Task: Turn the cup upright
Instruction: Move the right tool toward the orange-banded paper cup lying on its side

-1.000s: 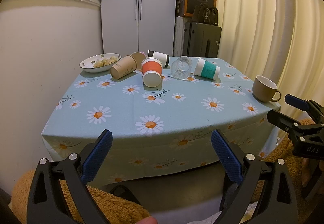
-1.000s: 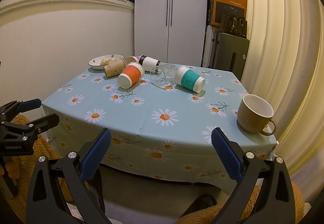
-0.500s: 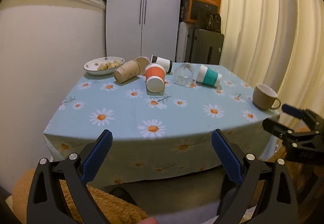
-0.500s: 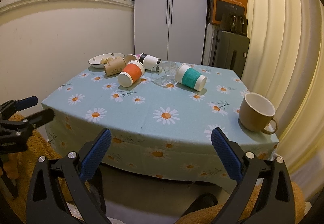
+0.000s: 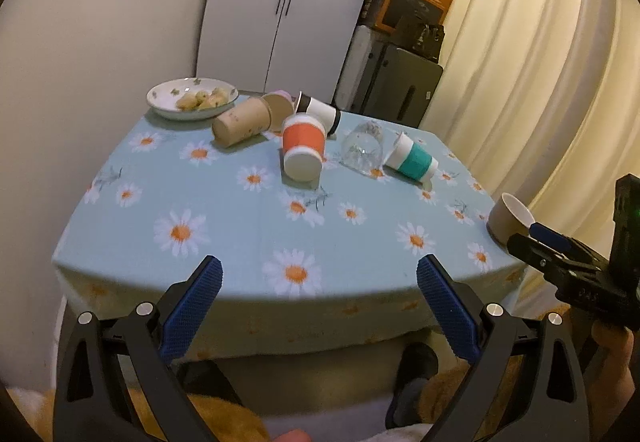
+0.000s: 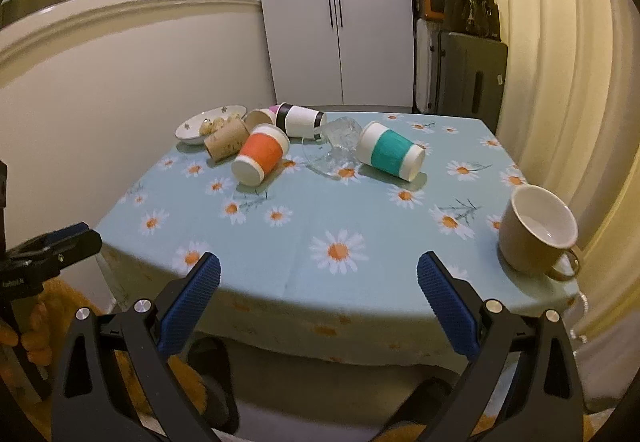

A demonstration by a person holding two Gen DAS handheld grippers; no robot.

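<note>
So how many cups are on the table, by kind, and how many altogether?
Paper cups lying down: 5 (brown, orange, black-and-white, teal, and one mostly hidden behind them)
Glass lying down: 1
Mug standing: 1
Total: 7

Five paper cups are counted ahead of the grippers, all tipped over: an orange-banded cup (image 6: 262, 154), a teal-banded cup (image 6: 390, 151), a black-and-white cup (image 6: 301, 119), a plain brown cup (image 6: 226, 140) and a pink-based cup (image 6: 262, 117). One clear glass (image 6: 336, 146) is seen lying down. One tan mug (image 6: 536, 234) is spotted upright, far right. One bowl (image 6: 208, 124) is noted, far left.
</note>
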